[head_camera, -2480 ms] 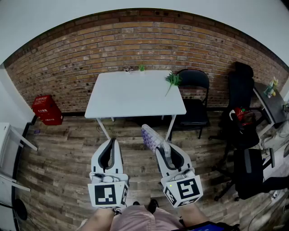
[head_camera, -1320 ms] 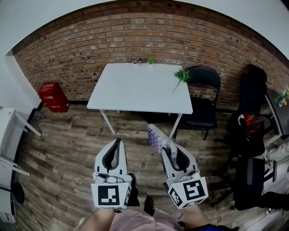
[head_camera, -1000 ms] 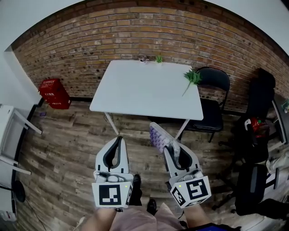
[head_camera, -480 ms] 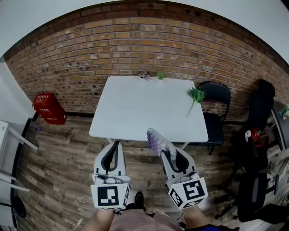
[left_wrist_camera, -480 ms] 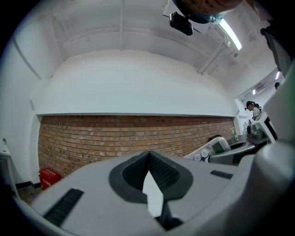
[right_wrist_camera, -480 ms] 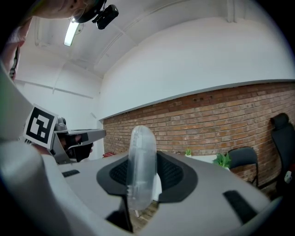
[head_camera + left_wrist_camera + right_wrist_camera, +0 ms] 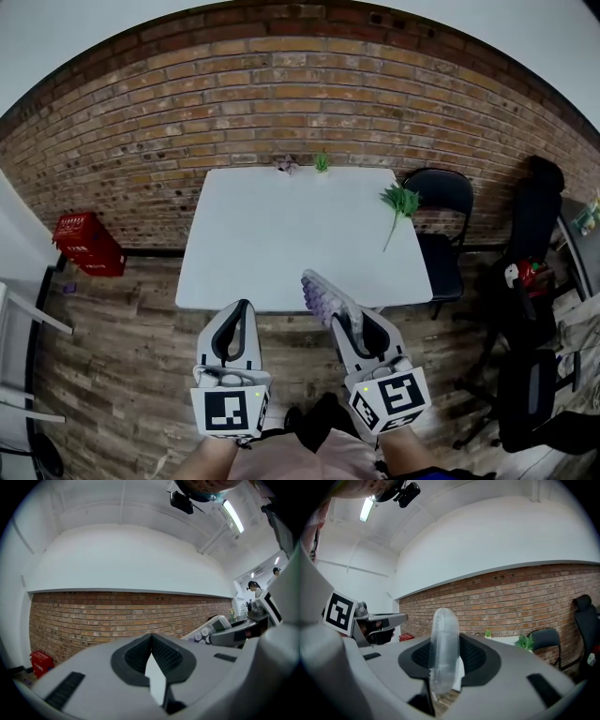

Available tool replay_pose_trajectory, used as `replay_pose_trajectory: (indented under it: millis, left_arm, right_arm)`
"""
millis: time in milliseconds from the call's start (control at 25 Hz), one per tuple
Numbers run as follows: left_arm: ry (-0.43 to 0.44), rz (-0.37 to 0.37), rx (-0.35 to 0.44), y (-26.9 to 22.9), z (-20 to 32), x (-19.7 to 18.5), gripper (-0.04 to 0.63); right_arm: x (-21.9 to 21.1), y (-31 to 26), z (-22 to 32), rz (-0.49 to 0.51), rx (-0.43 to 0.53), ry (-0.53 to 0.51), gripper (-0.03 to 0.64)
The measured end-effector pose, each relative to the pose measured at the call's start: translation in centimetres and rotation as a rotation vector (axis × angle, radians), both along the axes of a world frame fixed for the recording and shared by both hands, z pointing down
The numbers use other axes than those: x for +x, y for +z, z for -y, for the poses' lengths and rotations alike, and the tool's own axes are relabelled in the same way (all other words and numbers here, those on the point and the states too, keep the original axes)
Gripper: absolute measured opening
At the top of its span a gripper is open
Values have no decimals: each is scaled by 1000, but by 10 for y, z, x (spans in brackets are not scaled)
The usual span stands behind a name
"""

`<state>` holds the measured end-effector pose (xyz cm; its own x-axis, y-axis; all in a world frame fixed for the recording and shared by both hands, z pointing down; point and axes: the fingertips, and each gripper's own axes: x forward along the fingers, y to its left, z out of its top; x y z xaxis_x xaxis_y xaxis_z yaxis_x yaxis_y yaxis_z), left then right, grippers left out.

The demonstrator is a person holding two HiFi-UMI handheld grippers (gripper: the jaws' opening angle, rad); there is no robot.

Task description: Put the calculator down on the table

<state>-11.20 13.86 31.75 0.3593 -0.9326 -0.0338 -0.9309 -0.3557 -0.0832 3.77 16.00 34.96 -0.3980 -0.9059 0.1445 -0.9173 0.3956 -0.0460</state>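
I see a white table (image 7: 272, 244) standing against the brick wall (image 7: 281, 103). Along its wall-side edge sit a small green plant (image 7: 322, 162) and a purplish sprig (image 7: 286, 165); a leafy green sprig (image 7: 398, 202) lies farther from the wall.

Background: red brick wall (image 7: 281, 103), brown wood-plank floor (image 7: 122, 347). Red plastic crate (image 7: 82, 244) on floor at wall, left. On the white table (image 7: 272, 234): small green plant (image 7: 322, 162) and small pinkish item (image 7: 287, 165), too small to ID, mid far edge; green leafy sprig (image 7: 400, 202) near far-right corner. Black folding chair (image 7: 441, 202) just right, black office chair (image 7: 534, 225) further right.
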Motion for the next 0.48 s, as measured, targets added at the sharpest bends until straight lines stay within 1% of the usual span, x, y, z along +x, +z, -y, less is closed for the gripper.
replay_pose_trajectory:
  millis: [240, 480]
  left_arm:
    - [17, 15, -20, 10, 26, 11, 11]
    - [26, 21, -58, 28, 77, 33, 11]
  right_arm:
    - [9, 7, 25, 13, -9, 11, 126]
    - [27, 24, 75, 39, -37, 1, 126]
